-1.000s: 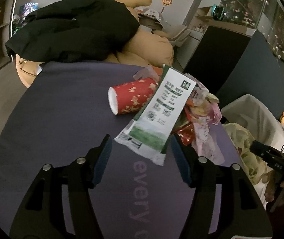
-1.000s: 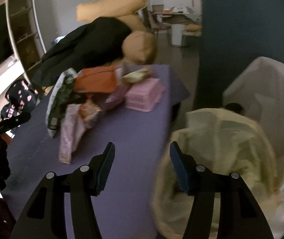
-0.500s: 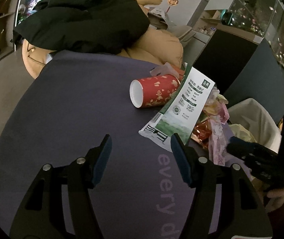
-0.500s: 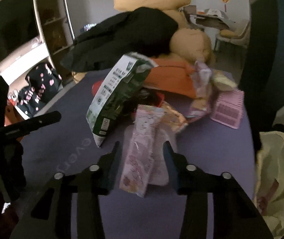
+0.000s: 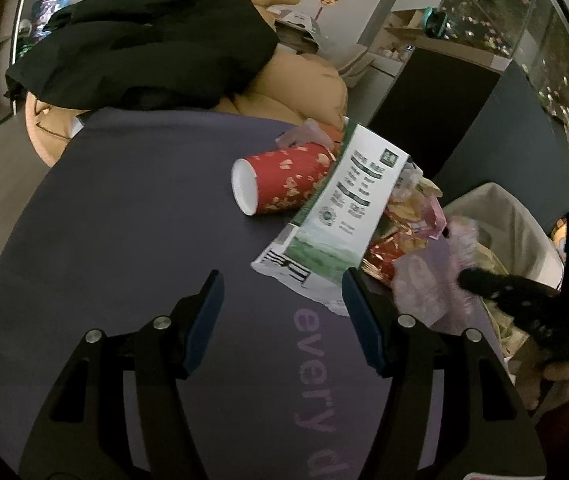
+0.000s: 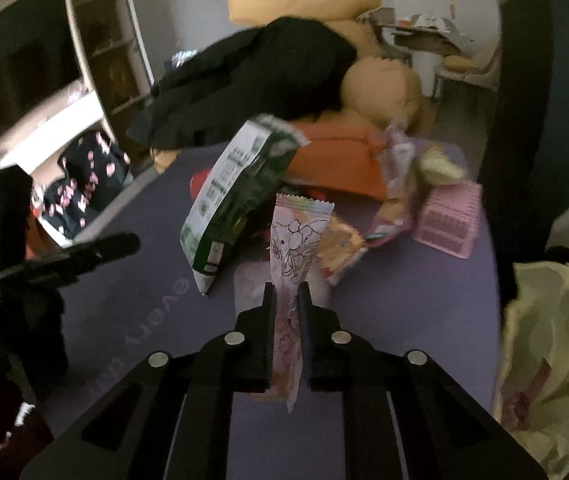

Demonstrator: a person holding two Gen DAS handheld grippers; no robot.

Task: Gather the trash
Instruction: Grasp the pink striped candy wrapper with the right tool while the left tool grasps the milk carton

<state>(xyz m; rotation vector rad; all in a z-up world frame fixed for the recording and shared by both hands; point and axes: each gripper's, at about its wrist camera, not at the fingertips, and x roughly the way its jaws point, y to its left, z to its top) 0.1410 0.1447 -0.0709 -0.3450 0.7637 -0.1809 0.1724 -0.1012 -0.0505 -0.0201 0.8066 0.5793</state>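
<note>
Gripping a pink wrapper (image 6: pixel 298 240): right hand-held gripper (image 6: pixel 285 292) has just closed its jaws on the lower half, wrapper standing upright between the pads, above the purple desk (image 6: pixel 384 300). Left hand-held gripper (image 5: pixel 282 280) spread, nothing between the pads, tips just short of the green-and-white bag (image 5: pixel 344 204). That bag leans on the trash pile beside a tipped red paper cup (image 5: pixel 284 184). Yellowish bin bag (image 6: pixel 552 336) sits off the desk's right edge.

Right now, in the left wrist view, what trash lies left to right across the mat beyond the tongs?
Red paper cup → green-and-white pouch → shiny red wrapper → pink wrapper, pinched in the right tongs.
</note>
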